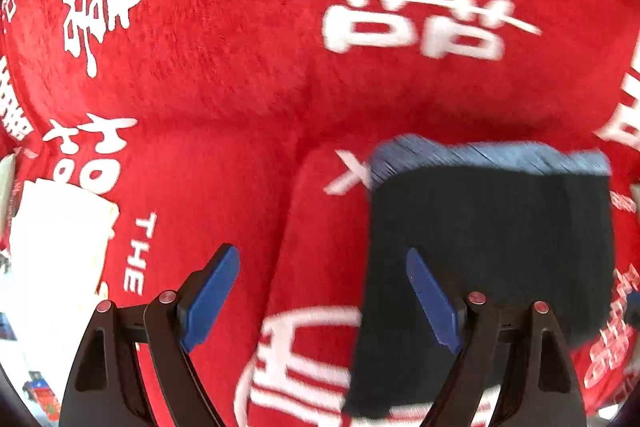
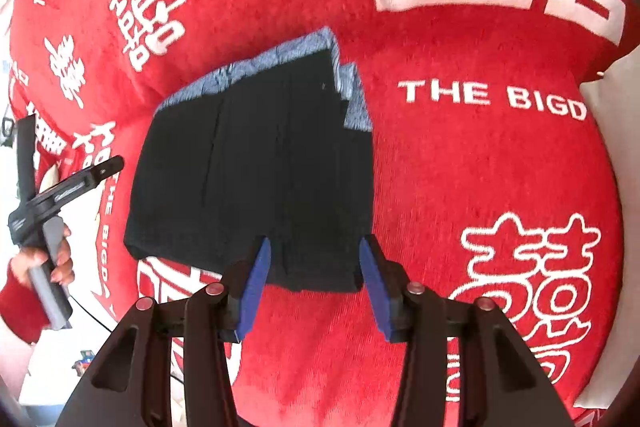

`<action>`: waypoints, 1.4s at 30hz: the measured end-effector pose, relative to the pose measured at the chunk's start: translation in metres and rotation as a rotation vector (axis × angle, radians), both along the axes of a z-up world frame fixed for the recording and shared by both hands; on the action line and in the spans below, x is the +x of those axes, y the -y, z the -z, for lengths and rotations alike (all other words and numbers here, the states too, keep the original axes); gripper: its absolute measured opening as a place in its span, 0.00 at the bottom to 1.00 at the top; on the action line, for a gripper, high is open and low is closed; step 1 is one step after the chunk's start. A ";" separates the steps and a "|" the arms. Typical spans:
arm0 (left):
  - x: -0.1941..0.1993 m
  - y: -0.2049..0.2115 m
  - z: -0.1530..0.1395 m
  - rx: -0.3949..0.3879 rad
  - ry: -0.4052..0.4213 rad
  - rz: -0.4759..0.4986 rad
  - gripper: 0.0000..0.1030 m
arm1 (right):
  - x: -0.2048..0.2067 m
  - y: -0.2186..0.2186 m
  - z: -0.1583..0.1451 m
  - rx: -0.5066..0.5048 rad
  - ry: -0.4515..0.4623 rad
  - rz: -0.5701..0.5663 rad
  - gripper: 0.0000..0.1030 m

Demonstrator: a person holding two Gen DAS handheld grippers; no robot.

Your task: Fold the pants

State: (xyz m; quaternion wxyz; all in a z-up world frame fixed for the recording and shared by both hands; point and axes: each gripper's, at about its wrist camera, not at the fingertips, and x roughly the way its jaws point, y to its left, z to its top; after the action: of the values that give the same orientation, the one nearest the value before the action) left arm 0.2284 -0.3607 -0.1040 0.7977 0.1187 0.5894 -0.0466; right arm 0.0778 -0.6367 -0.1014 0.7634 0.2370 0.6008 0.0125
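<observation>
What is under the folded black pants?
The folded black pants lie on a red blanket with white writing. Part of a big white character pokes out at their near edge; the rest of it is covered. Both grippers are open and hold nothing.

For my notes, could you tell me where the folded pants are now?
The folded black pants lie on the red blanket, just ahead of the open right gripper.
</observation>
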 end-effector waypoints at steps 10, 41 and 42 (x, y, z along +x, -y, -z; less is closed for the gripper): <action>0.033 0.011 0.064 0.165 -0.064 0.053 0.84 | 0.030 -0.027 0.018 -0.001 -0.008 -0.003 0.49; 0.048 -0.039 0.088 -0.580 -0.568 0.254 0.94 | 0.028 0.077 0.121 0.706 0.027 0.057 0.78; 0.048 -0.038 0.090 -0.591 -0.575 0.250 0.94 | 0.030 0.077 0.122 0.733 0.040 0.052 0.78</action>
State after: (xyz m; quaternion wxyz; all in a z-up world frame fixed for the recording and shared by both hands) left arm 0.2764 -0.3223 -0.1940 0.5887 -0.0623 0.7302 -0.3410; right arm 0.1076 -0.7136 -0.2231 0.6395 0.5095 0.5352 0.2123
